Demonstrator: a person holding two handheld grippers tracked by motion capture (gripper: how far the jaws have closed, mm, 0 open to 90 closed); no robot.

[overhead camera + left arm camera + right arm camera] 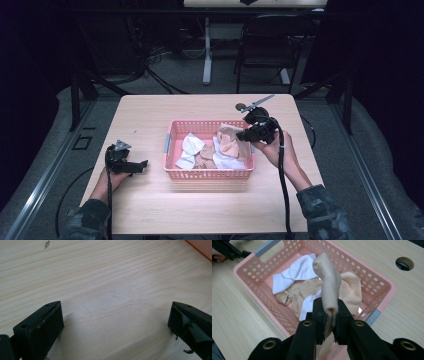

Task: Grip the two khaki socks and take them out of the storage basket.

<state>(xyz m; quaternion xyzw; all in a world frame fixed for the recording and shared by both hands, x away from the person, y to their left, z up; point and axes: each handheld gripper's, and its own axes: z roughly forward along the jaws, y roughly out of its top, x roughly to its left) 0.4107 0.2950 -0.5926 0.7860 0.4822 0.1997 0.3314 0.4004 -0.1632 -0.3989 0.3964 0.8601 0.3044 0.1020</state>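
Two claws working at a pink basket of socks on a tabletop

The left claw [141, 164] is sitting spread apart on bare tabletop [150, 205], near the basket [207, 173] with open wood around it. The right claw [329, 322] is clamping a beige sock [328, 282] above the basket's right end, over white socks [297, 271]; beyond it, a hole [404, 263] is lying near the far edge.

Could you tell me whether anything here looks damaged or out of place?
One thing: in the left gripper view, the dark pad lining on one finger of the left gripper is torn and peeling, with shreds hanging off. The socks lie jumbled in the pink basket, but nothing has spilled onto the table.
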